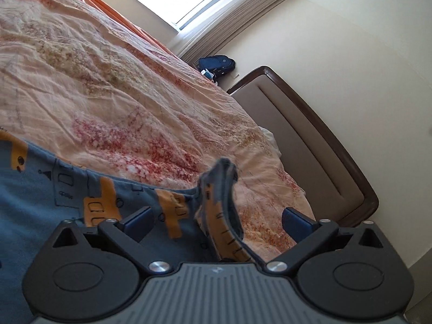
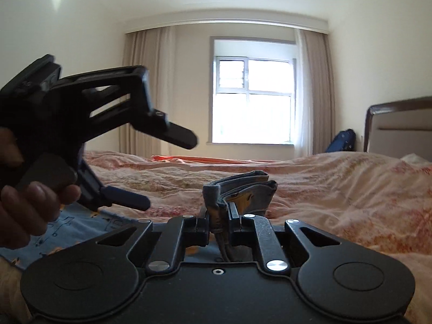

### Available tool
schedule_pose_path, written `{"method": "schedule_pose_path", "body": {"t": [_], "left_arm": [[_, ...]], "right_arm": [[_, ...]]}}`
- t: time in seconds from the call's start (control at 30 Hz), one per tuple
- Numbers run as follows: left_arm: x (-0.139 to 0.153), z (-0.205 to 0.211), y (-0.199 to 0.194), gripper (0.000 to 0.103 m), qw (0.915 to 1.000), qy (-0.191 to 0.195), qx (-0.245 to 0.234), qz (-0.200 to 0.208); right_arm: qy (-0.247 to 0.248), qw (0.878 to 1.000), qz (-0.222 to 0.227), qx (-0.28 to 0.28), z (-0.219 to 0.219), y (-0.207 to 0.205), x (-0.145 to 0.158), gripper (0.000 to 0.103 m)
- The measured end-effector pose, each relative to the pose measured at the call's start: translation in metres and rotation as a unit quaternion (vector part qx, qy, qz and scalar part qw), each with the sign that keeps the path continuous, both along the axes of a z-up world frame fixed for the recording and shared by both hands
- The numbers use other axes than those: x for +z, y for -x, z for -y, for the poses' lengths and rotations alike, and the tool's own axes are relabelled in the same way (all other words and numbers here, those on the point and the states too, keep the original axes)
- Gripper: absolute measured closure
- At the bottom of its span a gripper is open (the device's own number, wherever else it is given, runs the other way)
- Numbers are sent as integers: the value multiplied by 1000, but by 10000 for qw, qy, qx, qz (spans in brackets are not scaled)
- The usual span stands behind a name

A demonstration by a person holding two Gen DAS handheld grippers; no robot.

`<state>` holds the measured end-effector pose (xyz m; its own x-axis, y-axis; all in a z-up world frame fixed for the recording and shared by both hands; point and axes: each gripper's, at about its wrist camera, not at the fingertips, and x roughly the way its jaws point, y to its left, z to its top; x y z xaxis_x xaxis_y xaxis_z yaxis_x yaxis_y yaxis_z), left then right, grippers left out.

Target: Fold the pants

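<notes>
Blue pants [image 1: 48, 199] with an orange vehicle print lie on the bed. In the left wrist view, my left gripper [image 1: 216, 218] is open just above them, with a raised fold of the pants [image 1: 221, 189] standing between its spread fingers. In the right wrist view, my right gripper [image 2: 219, 220] is shut on a bunched edge of the pants [image 2: 243, 191], whose layers stick up past its fingers. The left gripper [image 2: 156, 167] shows at the left of that view, open, held in a hand over the flat part of the pants [image 2: 64, 226].
The bed has a wrinkled pink floral quilt [image 1: 113, 86]. A brown padded headboard [image 1: 310, 140] stands at the right, a dark blue backpack [image 1: 217, 64] sits on the floor by the wall, and a curtained window [image 2: 253, 100] is at the far side.
</notes>
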<state>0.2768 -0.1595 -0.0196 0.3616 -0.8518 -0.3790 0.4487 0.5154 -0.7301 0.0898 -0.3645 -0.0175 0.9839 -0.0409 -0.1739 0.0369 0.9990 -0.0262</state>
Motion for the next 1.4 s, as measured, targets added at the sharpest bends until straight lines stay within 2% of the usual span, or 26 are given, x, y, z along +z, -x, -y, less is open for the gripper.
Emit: {"method": "schedule_pose_path", "body": {"t": [0.1,0.17,0.2,0.27,0.43,0.6,0.67,0.7,0.73,0.8,0.83,0.9,1.1,1.23,1.4], "left_arm": [[-21,-25,1,2,9994,-13,263,-209],[-37,-42,1,4,9978,-129,540,-364],[-42,-47,2,9,9977,-130,570,-355],[-48,-59,6,11,9980,-104,580,-209],[-48,-70,18,11,9980,-138,615,-18],[-45,-70,22,7,9969,20,742,-256],[-45,-64,19,13,9950,-95,900,-428],[-44,-61,18,24,9937,-201,990,-489],[-44,-57,17,46,9929,-253,1038,-517],[-43,-53,16,71,9917,-335,1128,-523],[-41,-51,19,82,9911,-477,1175,-404],[-35,-49,25,93,9894,-766,1227,-129],[-7,-63,42,95,9869,-892,1295,373],[14,-89,48,95,9840,-934,1355,676],[22,-134,52,95,9805,-865,1615,713]], "right_arm": [[390,9971,-109,643,-40,2,4,90],[398,9947,-275,904,-57,2,-1,90],[348,9934,-405,1015,-66,2,-6,90],[295,9902,-699,1176,-83,0,-17,90],[133,9888,-958,1139,-101,1,-34,90],[-566,9924,-534,956,-86,13,-31,90],[-712,9924,-429,910,-82,17,-30,90],[-725,9922,-422,928,-82,18,-30,90],[-730,9918,-442,955,-83,19,-30,90],[-734,9911,-497,997,-85,21,-32,90],[-729,9908,-517,1013,-86,21,-32,90],[-693,9910,-534,1009,-87,22,-31,90],[-538,9925,-488,985,-92,26,-19,90],[-427,9931,-363,1030,-105,27,-4,90],[-150,9903,-317,1346,-136,22,14,89]]}}
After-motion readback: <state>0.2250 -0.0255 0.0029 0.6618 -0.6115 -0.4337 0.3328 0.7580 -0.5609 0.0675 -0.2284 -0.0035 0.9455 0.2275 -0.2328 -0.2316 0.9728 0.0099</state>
